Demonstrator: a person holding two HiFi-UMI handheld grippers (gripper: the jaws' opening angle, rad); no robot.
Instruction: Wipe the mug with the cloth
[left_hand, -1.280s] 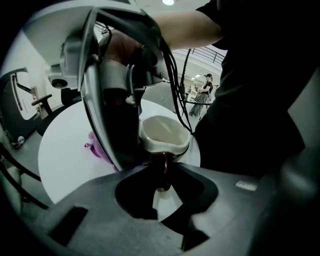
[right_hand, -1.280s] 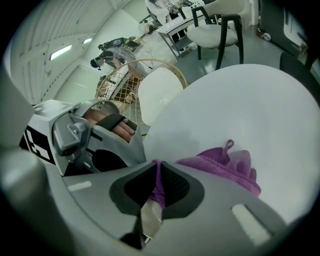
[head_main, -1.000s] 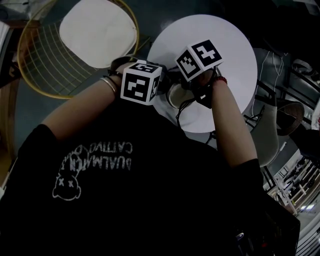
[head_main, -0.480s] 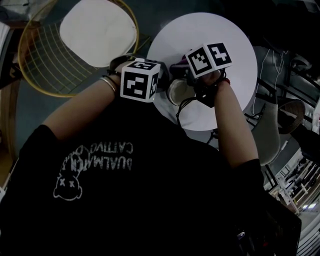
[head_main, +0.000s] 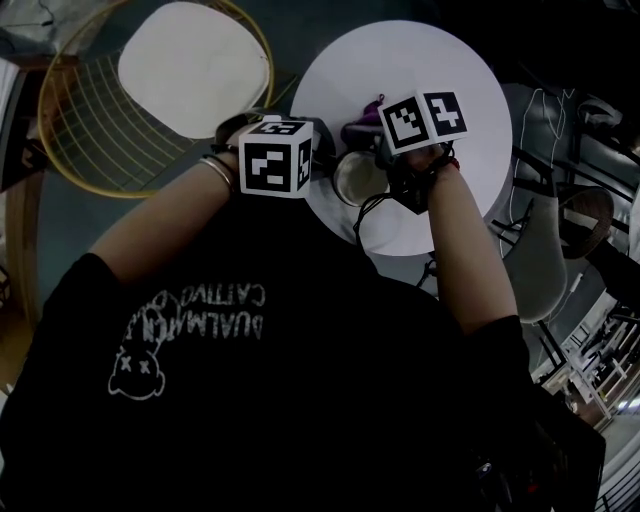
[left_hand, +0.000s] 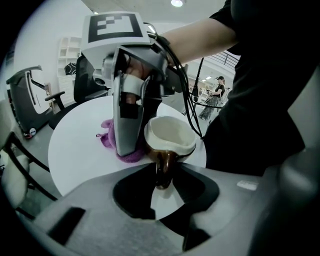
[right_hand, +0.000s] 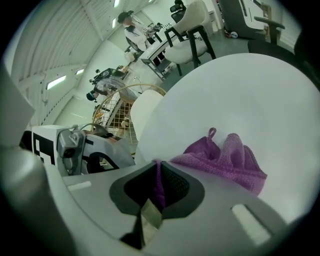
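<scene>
The mug (left_hand: 169, 141), brown outside and cream inside, stands upright near the round white table's (head_main: 440, 60) near edge; it also shows from above as the mug (head_main: 358, 178). Its handle (left_hand: 163, 167) lies between the jaws of my left gripper (left_hand: 162, 175), which have just been opening; a thin gap shows beside the handle. The purple cloth (right_hand: 225, 160) lies bunched on the table beyond the mug. My right gripper (right_hand: 159, 189) is shut on a fold of it. Its finger (left_hand: 126, 125) stands just left of the mug, on the cloth (left_hand: 111, 140).
A gold wire chair with a white seat (head_main: 190, 60) stands left of the table. A grey chair (head_main: 545, 260) sits at the right. A black cable (left_hand: 192, 100) hangs from the right gripper past the mug. Office chairs (left_hand: 82, 82) and people stand far behind.
The right gripper has shifted to the right, off the mug, so the mug's mouth now shows from above. The left gripper has stayed at the mug's handle.
</scene>
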